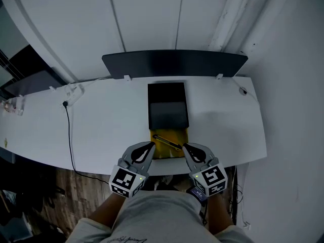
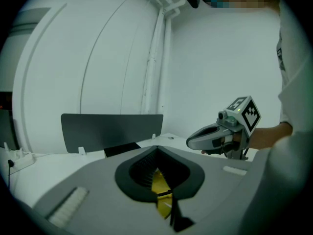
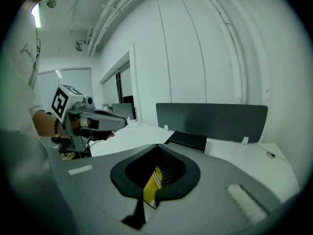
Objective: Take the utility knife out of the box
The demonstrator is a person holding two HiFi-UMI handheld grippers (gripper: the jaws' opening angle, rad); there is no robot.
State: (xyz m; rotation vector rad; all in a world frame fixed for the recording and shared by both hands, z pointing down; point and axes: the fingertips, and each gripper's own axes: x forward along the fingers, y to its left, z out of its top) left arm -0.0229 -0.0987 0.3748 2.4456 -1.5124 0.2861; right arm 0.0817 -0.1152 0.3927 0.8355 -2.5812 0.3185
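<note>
Looks along the left hand-held gripper (image 2: 157, 150), grey jaws pressed together at the tips. Shows a yellow surface (image 2: 161, 192) through the dark teardrop opening behind them. Catches the right hand-held gripper (image 2: 190, 142) off to the right, marker cube (image 2: 244, 112) on top, gripped by a hand (image 2: 264, 137). Takes in a dark upright panel (image 2: 111, 130) at the back of the white worktop (image 2: 44, 168), a flat black thing (image 2: 122, 150) at its foot.

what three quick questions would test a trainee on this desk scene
1. True or false: the utility knife lies on the yellow tray.
2. Where on the desk is the black box? A) at the left end B) in the middle, before the dark divider C) hanging off the right end
3. Fill in: the left gripper and right gripper both have jaws ___.
Key: 1 true; 2 B; 3 shut.
</note>
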